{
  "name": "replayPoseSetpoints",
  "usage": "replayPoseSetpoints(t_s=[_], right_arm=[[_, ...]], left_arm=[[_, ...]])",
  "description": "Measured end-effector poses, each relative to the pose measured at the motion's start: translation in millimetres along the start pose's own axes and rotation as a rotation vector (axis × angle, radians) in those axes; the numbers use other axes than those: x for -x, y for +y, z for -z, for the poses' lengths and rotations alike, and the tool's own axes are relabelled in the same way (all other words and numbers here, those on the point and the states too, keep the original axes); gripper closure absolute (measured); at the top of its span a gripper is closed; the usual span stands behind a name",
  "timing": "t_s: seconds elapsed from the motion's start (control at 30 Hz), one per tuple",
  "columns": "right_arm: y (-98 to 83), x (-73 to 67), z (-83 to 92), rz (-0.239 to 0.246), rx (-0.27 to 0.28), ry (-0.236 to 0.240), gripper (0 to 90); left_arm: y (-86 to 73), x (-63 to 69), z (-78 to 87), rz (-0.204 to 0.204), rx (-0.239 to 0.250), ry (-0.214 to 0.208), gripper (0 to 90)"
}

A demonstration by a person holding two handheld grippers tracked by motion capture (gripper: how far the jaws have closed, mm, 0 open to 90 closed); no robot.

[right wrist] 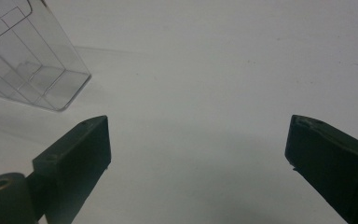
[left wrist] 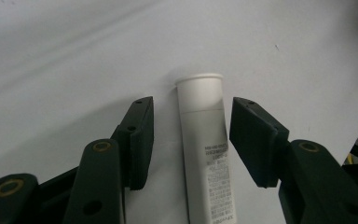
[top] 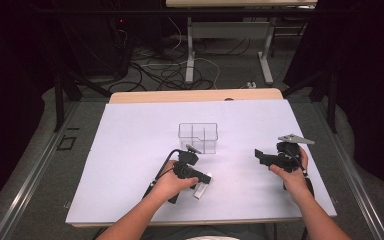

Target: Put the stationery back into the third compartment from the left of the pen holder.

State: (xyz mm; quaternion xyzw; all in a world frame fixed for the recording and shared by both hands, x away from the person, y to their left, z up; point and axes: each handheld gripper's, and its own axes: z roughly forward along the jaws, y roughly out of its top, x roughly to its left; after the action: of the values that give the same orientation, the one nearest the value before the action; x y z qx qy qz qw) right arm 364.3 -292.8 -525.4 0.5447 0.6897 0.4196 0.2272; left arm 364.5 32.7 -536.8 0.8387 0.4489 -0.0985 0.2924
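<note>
A pale sheet covers the desk [top: 130,150], and a person's forearms come in from its near edge, each hand carrying a gripper. Toward the middle of the desk stands a clear plastic organizer [top: 198,137], upright, split into compartments; all of them look empty, as far as the transparent walls let one judge.

The right gripper [top: 258,154] hangs over bare desk to the right of the organizer, well apart from it. In the right gripper view its fingers [right wrist: 79,154] stand wide open with nothing between them, and the organizer [right wrist: 25,56] sits off to the upper left.

The left gripper [top: 200,181] is low over the desk, in front of the organizer on the person's side. Below it lies a white tube [top: 202,185], flat on the sheet. In the left gripper view the tube [left wrist: 207,144] runs lengthwise between the two fingers [left wrist: 140,140], its capped end pointing away from the gripper, small print on the part nearer the camera. The fingers are partly open and straddle it: a gap of bare sheet shows on each side, narrower on the right, so they bracket the tube without pressing on it.

Judging from this, the work is at its start. The tube is lined up but not yet gripped, nothing has gone into the organizer, and the closing, lifting and placing are all left to do.
</note>
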Motion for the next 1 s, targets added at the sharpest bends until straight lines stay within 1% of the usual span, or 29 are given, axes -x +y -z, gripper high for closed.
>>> replayPoseSetpoints(t_s=[0.03,0.1,0.13,0.17,0.2,0.3,0.33,0.37,0.4,0.47,0.53,0.57,0.63,0.77,0.8,0.83,0.93,1.0], right_arm=[[0.1,0.0,0.0,0.000,0.001,0.000,6.2],[0.1,-0.2,0.3,-0.004,-0.001,0.000,6.2],[0.1,-0.1,0.3,-0.004,-0.001,0.000,6.2],[0.1,-0.3,0.3,-0.008,-0.002,0.000,6.2],[0.1,-0.1,0.2,-0.008,-0.002,0.000,6.2],[0.1,0.1,0.2,-0.008,-0.002,0.000,6.2],[0.1,0.1,0.2,-0.008,-0.002,0.000,6.2],[0.0,0.1,0.3,-0.008,-0.002,0.000,6.2],[0.0,0.1,0.4,-0.009,-0.002,0.000,6.2],[0.0,0.2,0.5,-0.010,-0.001,0.001,6.2],[-0.1,-0.1,0.4,-0.016,-0.002,-0.001,6.2],[-0.2,-0.1,0.4,-0.016,-0.002,-0.001,6.2],[-0.2,-0.4,0.7,-0.017,-0.003,0.000,6.2],[-0.3,0.1,0.6,-0.009,-0.001,0.002,6.2],[-0.3,0.0,0.4,-0.010,-0.003,0.000,6.2],[-0.5,0.1,0.3,-0.008,-0.003,0.002,6.2],[-0.7,-0.3,-0.1,-0.009,-0.005,0.003,6.2],[-0.8,-0.4,-0.4,-0.010,-0.009,0.003,6.2]], left_arm=[[-0.6,0.8,-1.2,0.001,-0.011,-0.004,51.3],[-1.1,1.5,-2.0,0.004,-0.016,-0.007,51.8],[-1.4,1.8,-2.4,-0.004,-0.014,-0.004,51.8],[-1.7,2.5,-2.2,-0.003,-0.016,-0.003,52.3],[-1.8,3.0,-2.4,0.007,-0.021,-0.010,53.1],[-3.4,3.7,-2.0,0.004,-0.029,-0.015,54.3],[-4.3,4.5,-1.5,0.007,-0.036,-0.014,54.3],[-5.3,4.8,-1.1,0.002,-0.041,-0.015,55.1],[-6.8,6.0,-0.5,0.008,-0.045,-0.013,56.0],[-9.9,7.4,0.3,0.001,-0.054,-0.015,56.3],[-13.0,9.1,1.2,0.003,-0.061,-0.019,57.3],[-14.6,9.9,1.9,0.010,-0.065,-0.016,57.8],[-17.8,10.3,4.1,0.010,-0.079,-0.011,59.4],[-23.8,11.2,7.0,0.029,-0.089,-0.013,59.8],[-24.8,11.4,7.2,0.030,-0.090,-0.014,60.0],[-25.6,11.6,8.2,0.029,-0.101,-0.010,60.1],[-27.0,12.8,8.1,0.027,-0.098,-0.004,60.2],[-26.6,13.4,7.8,0.024,-0.103,0.011,63.3]])
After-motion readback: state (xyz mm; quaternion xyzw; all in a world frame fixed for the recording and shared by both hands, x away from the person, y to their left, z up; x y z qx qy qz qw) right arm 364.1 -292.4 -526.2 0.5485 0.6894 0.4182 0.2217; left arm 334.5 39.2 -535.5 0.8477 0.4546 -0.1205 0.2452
